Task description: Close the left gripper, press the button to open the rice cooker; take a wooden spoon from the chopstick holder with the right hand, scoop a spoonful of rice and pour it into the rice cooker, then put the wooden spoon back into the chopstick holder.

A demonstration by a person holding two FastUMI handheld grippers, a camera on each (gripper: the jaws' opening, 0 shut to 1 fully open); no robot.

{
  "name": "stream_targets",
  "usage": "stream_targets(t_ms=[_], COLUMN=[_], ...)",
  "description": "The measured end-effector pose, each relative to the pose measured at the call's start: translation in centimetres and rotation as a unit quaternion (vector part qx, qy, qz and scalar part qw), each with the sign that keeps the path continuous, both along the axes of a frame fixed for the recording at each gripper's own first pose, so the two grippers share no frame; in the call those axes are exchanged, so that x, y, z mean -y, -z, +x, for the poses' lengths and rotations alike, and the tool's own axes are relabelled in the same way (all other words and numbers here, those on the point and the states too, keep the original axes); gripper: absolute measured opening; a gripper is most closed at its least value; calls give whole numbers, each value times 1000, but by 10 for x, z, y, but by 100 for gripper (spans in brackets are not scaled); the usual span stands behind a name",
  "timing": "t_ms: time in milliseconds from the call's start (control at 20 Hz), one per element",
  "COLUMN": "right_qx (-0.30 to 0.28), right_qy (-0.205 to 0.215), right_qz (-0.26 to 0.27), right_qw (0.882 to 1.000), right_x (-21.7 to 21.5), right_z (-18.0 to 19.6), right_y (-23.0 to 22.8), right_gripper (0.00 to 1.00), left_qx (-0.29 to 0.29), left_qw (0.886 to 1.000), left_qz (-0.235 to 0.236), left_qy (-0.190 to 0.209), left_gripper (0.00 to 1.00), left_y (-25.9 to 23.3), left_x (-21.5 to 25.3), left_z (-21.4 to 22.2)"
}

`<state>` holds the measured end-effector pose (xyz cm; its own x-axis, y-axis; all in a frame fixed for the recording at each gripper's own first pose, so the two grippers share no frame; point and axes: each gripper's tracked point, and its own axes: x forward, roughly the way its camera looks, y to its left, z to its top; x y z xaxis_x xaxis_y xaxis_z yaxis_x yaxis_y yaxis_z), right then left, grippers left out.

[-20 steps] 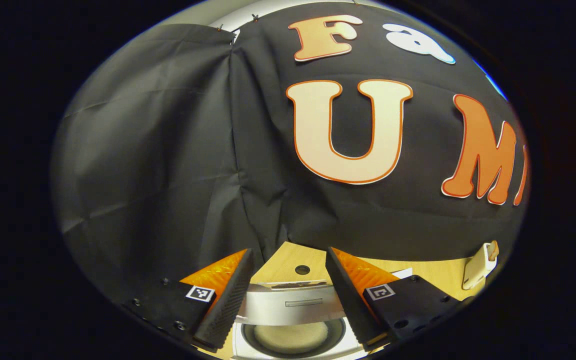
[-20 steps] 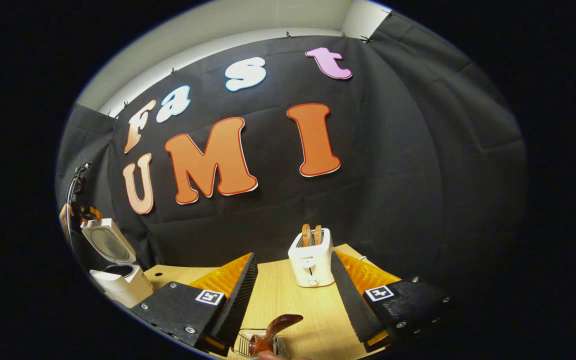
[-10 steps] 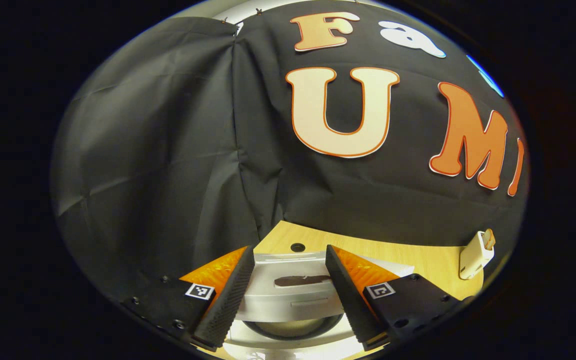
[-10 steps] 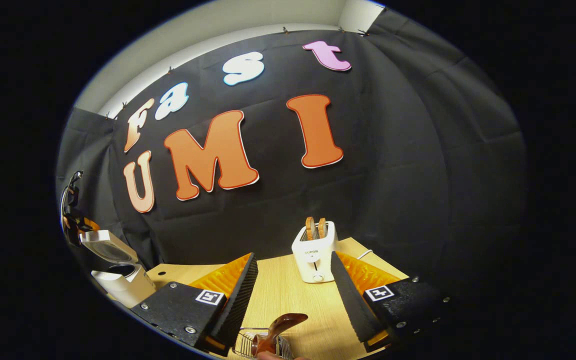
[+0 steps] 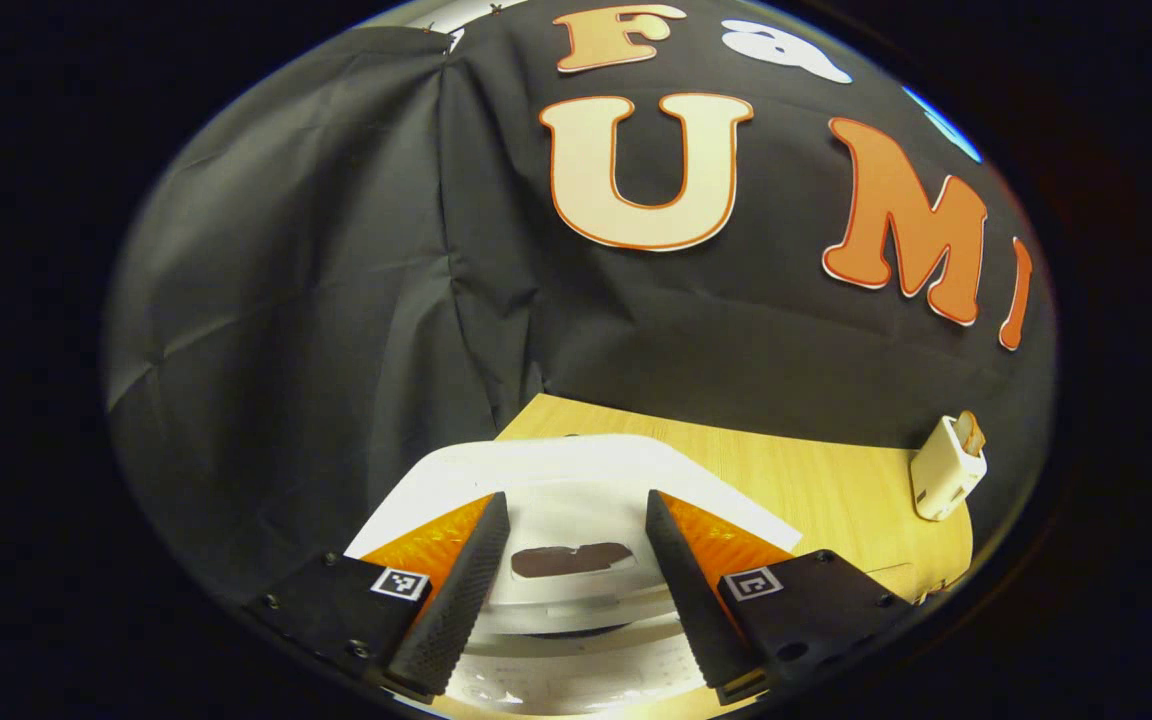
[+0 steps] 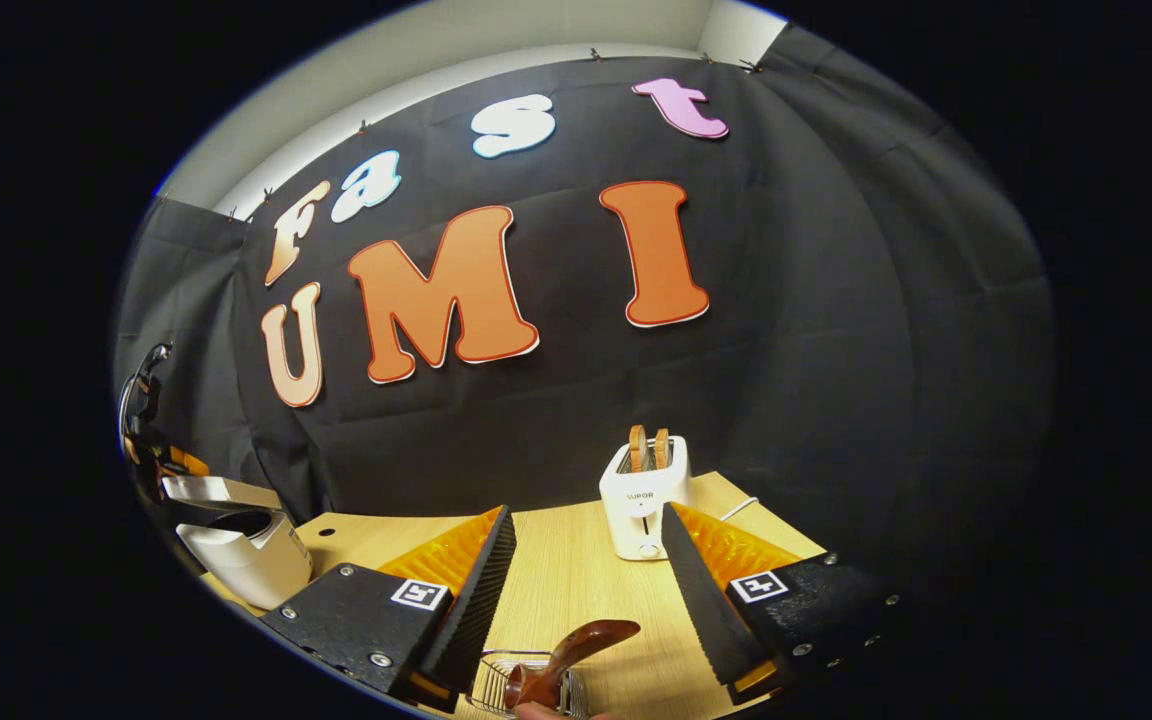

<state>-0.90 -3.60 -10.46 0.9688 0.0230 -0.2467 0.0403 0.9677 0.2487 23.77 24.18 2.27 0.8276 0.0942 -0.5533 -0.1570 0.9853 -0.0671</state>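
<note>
Your left gripper (image 5: 568,590) has its jaws spread apart with nothing held between them. Through the gap you look down on the rice cooker's white lid (image 5: 576,500), with a dark oval patch on it, lying just ahead of the fingertips. Beyond the lid the wooden bench (image 5: 816,480) runs to the black cloth wall, and a white toaster (image 5: 946,470) stands far off at your right edge.

Your right gripper (image 6: 584,600) also has its jaws wide apart, empty. Just below the gap, the wooden spoon (image 6: 566,655) leans out of the wire chopstick holder (image 6: 506,680), its dark bowl tilted up to the right. Farther ahead, the toaster (image 6: 644,495) stands upright with two slices poking out. At the far left sits the rice cooker (image 6: 241,545), lid partly raised, with your other gripper (image 6: 151,450) near it.
</note>
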Motion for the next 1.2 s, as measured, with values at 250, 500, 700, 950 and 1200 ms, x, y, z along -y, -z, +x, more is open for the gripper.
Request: stream_targets(t_ms=[250, 500, 700, 950, 1200], right_qx=[-1, -5, -6, 4, 20], right_qy=[-7, -16, -16, -16, -15], right_qz=[-6, -4, -12, -21, -14], right_qw=[1000, 1000, 1000, 1000, 1000], right_x=[-6, -12, -12, -12, -15], right_z=[-3, -3, -7, -10, -16], right_y=[2, 5, 6, 0, -5], right_gripper=[87, 87, 87, 87, 87], left_qx=[-28, -14, 5, 94, 186], left_qw=[999, 1000, 999, 993, 978], left_qz=[16, 24, 35, 70, 95], left_qy=[5, -3, -2, -14, 1], left_gripper=[92, 92, 91, 92, 91], left_y=[17, -3, -1, -25, -72], left_x=[0, -12, -10, -7, 12], left_z=[-4, -9, -13, -13, -20])
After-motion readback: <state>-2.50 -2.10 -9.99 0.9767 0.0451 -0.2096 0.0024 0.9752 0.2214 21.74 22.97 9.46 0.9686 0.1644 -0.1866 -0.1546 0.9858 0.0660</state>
